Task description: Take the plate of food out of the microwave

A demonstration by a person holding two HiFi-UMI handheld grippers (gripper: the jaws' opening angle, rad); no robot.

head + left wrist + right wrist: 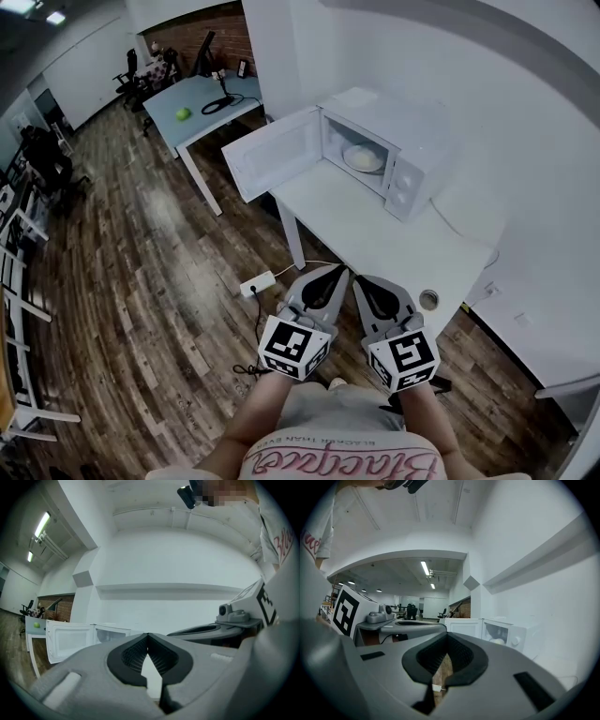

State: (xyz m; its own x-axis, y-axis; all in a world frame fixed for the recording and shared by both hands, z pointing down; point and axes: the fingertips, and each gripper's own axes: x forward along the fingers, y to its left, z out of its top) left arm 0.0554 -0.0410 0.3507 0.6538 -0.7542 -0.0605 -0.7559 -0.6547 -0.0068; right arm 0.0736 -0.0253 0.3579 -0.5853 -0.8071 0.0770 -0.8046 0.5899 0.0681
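Observation:
A white microwave (389, 155) stands on a white table (375, 234) with its door (277, 155) swung open to the left. Inside it sits a pale plate of food (363, 157), which also shows in the right gripper view as the plate of food (499, 641). My left gripper (339, 272) and right gripper (361, 281) hang side by side over the table's near edge, well short of the microwave. Both point level toward it. Each is shut, tips touching, with nothing between them. The left gripper view shows the microwave door (68, 641) beyond the closed left gripper (148, 637).
A round grommet hole (428, 299) sits in the table's near right corner. A power strip (256, 283) lies on the wooden floor beside the table leg. A second desk with a green ball (183, 113) stands behind. White wall runs along the right. A person (42, 150) stands far left.

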